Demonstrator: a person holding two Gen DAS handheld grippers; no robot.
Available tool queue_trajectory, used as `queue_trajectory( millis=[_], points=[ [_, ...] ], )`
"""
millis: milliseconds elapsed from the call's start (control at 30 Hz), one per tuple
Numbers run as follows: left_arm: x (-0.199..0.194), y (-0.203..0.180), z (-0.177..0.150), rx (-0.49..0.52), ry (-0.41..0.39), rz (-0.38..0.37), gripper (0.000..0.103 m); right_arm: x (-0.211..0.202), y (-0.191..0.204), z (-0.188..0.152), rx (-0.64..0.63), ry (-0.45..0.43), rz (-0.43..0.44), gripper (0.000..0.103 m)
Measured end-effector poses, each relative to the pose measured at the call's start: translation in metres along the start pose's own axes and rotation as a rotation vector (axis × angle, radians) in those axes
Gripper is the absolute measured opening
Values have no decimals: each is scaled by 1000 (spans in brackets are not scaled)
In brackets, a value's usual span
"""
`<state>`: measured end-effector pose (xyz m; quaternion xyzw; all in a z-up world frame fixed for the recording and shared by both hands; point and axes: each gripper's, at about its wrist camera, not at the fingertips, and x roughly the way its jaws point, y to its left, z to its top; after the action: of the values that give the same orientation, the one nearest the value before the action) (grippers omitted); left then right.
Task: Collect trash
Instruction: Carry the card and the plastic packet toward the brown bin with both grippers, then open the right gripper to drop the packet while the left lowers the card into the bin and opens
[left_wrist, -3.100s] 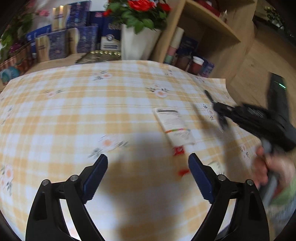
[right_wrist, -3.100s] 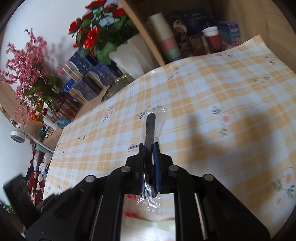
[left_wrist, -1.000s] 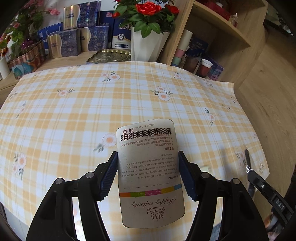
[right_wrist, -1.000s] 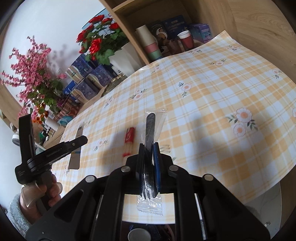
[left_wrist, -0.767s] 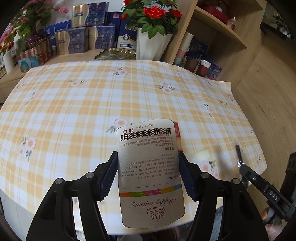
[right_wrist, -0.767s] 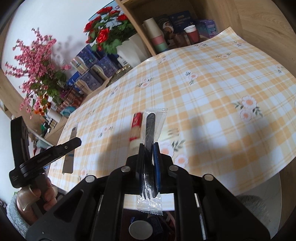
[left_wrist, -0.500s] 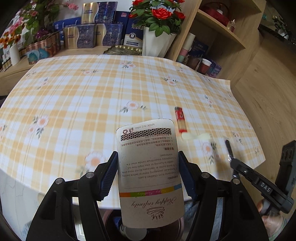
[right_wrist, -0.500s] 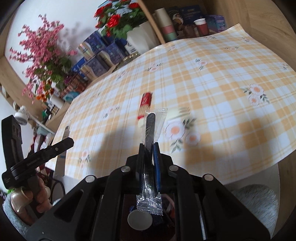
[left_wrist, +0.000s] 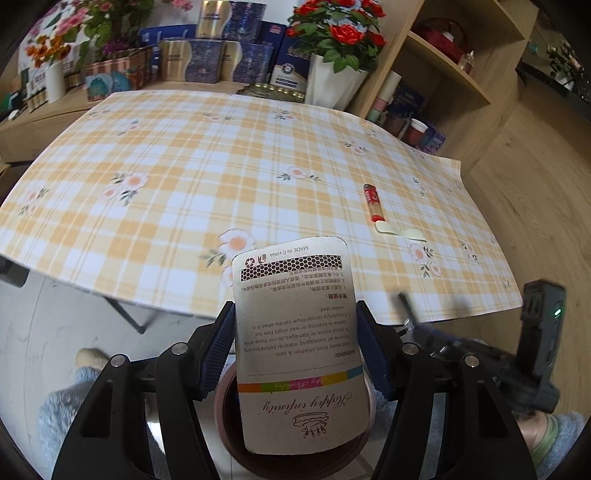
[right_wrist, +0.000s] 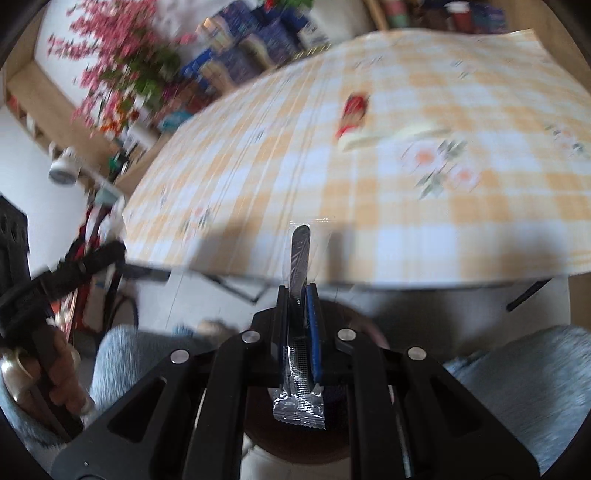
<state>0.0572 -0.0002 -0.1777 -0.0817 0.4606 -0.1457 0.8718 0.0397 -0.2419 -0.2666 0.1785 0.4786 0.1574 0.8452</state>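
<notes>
My left gripper (left_wrist: 295, 332) is shut on a beige printed card (left_wrist: 299, 347), held upright by its edges. It hangs past the table's near edge, above a round brown bin (left_wrist: 226, 417) on the floor. My right gripper (right_wrist: 297, 295) is shut on a clear plastic wrapper with a dark strip inside (right_wrist: 300, 254), also over the bin (right_wrist: 258, 435). On the yellow checked tablecloth (left_wrist: 184, 177) lie a red wrapper (left_wrist: 372, 201) and a pale yellow strip (left_wrist: 400, 234). The blurred right wrist view shows the same two, the red wrapper (right_wrist: 352, 110) and the strip (right_wrist: 399, 134).
Flower pots, blue boxes and a wooden shelf with cups (left_wrist: 417, 127) stand behind the table. Folding table legs (left_wrist: 125, 314) and the person's grey fuzzy sleeves (right_wrist: 517, 387) are beside the bin. The other gripper shows at each view's edge.
Both grippers have drawn back from above the table to beyond its near edge, each still holding its piece. The bin and floor have come into view below them.
</notes>
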Motion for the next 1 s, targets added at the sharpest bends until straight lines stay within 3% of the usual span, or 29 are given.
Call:
queue_trajectory(
  millis=[267,533,600,667,800,867,1000],
  points=[
    [-16,20,-24,-44,0,30,62,34,27,-32,-106,184,57,13],
    [-10,30,-32,-50,28,33,62,66,28,-45,-113,335,13,14],
    [-8,28,-33,-42,32,28,62,68,26,-47,-112,351,-13,22],
    [-6,26,-33,-33,37,24,62,65,25,-47,-113,341,-28,46],
    [2,19,-34,2,60,10,62,50,30,-40,-147,282,-33,62],
    [7,15,-35,24,79,-5,62,40,30,-35,-145,237,-46,75],
    [14,8,-39,75,101,-17,62,17,24,-23,-129,133,-81,86]
  ],
)
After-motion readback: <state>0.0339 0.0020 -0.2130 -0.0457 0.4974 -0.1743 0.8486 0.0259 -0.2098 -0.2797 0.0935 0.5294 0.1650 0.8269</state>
